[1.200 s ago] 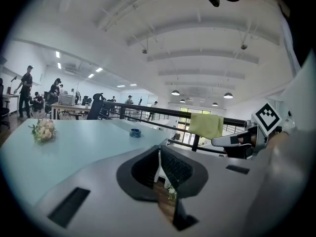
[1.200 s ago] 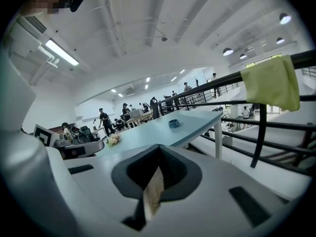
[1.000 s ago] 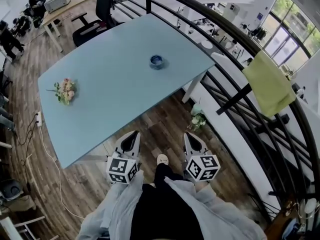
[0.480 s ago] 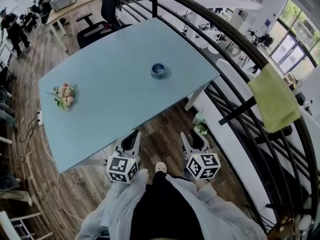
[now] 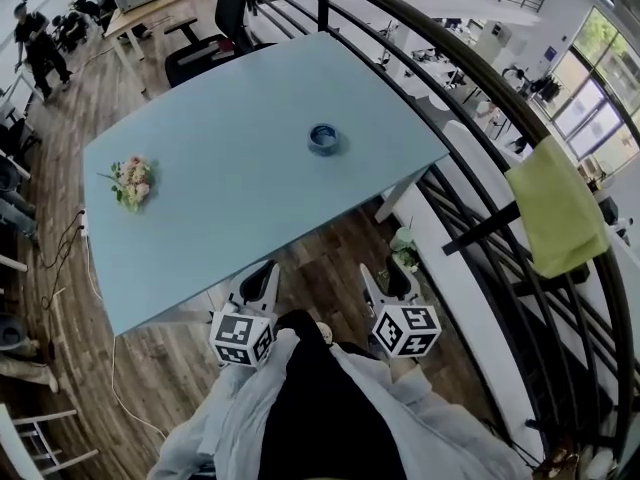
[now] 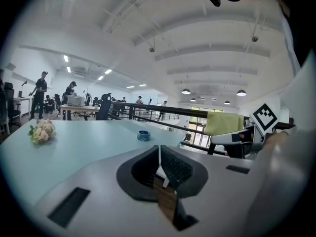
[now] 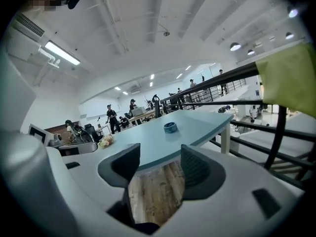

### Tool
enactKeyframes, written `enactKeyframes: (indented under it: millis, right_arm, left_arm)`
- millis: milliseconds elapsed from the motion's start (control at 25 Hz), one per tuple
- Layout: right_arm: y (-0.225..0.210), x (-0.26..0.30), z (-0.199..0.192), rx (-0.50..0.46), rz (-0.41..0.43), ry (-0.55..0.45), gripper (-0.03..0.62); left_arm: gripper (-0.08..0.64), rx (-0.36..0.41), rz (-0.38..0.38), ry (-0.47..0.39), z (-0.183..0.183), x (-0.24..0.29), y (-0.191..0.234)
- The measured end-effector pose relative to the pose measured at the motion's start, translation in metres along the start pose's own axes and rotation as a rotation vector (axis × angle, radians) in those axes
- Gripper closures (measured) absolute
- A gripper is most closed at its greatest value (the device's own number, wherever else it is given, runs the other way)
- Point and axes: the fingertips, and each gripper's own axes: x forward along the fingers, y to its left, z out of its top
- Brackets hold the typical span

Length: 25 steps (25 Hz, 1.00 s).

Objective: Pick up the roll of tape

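Lying flat on the pale blue table, the blue roll of tape sits well beyond both grippers. Left gripper: jaws together, empty. Right gripper: jaws opening, nothing between them.

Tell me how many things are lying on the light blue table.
2. A blue roll of tape lies on the table toward its far right side. A small bunch of flowers lies near its left edge. The whole tabletop is in view, so nothing seems hidden.
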Motion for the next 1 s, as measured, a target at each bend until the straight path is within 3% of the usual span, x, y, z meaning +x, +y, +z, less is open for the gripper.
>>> enactKeyframes:
  millis: [240, 440, 640, 1000]
  right_arm:
    - [0.003, 0.003, -0.016, 0.034, 0.008, 0.022, 0.33]
    - [0.001, 0.012, -0.013, 0.032, 0.018, 0.027, 0.33]
    - [-0.011, 0.03, 0.0, 0.035, 0.008, 0.02, 0.33]
    - [-0.035, 0.086, 0.04, 0.026, 0.013, 0.021, 0.331]
  left_arm:
    - [0.534, -0.005, 0.03, 0.021, -0.007, -0.01, 0.012]
    - [0.534, -0.004, 0.01, 0.036, -0.009, 0.004, 0.008]
    - [0.534, 0.003, -0.02, 0.033, 0.0, 0.035, 0.012]
    - [0.534, -0.033, -0.005, 0.016, 0.024, 0.099, 0.04]
